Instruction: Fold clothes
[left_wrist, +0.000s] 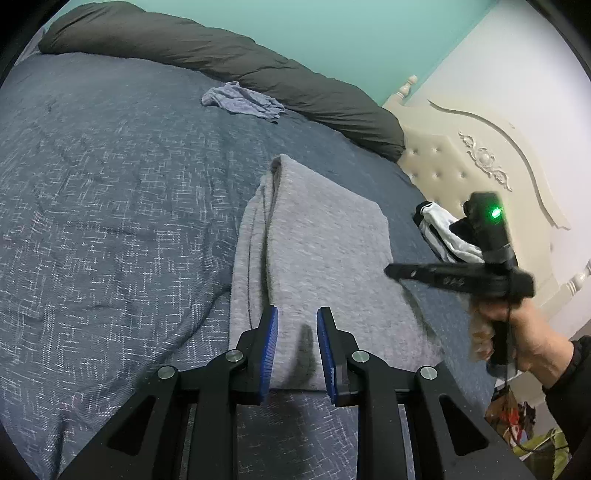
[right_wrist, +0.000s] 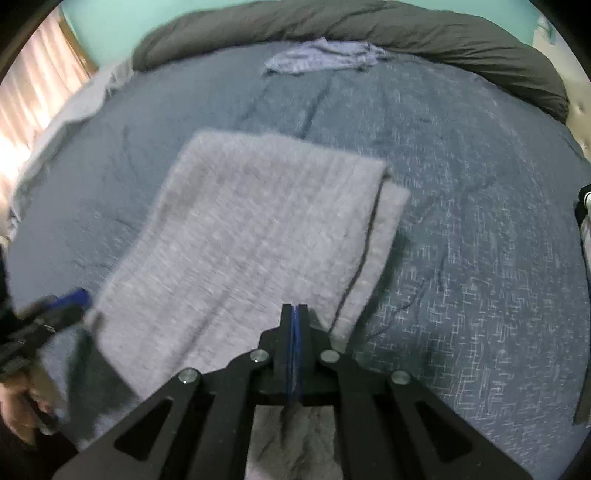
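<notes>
Two grippers over one garment: left gripper (left_wrist: 296, 345) gaping wide above the near hem, empty; right gripper (right_wrist: 294, 347) pinched tight, with grey cloth seemingly trailing below the pads (true grip hard to confirm). Beyond, folded grey knit garment (left_wrist: 314, 251) flat on the blue bedspread (left_wrist: 110, 203). Likely soft, light, floppy, prone to sagging; best taken at near corners or along the doubled edge. Further off, crumpled lilac cloth (left_wrist: 243, 99), black-and-white clothing (left_wrist: 443, 232). Garment type unclear; right view blurred.
</notes>
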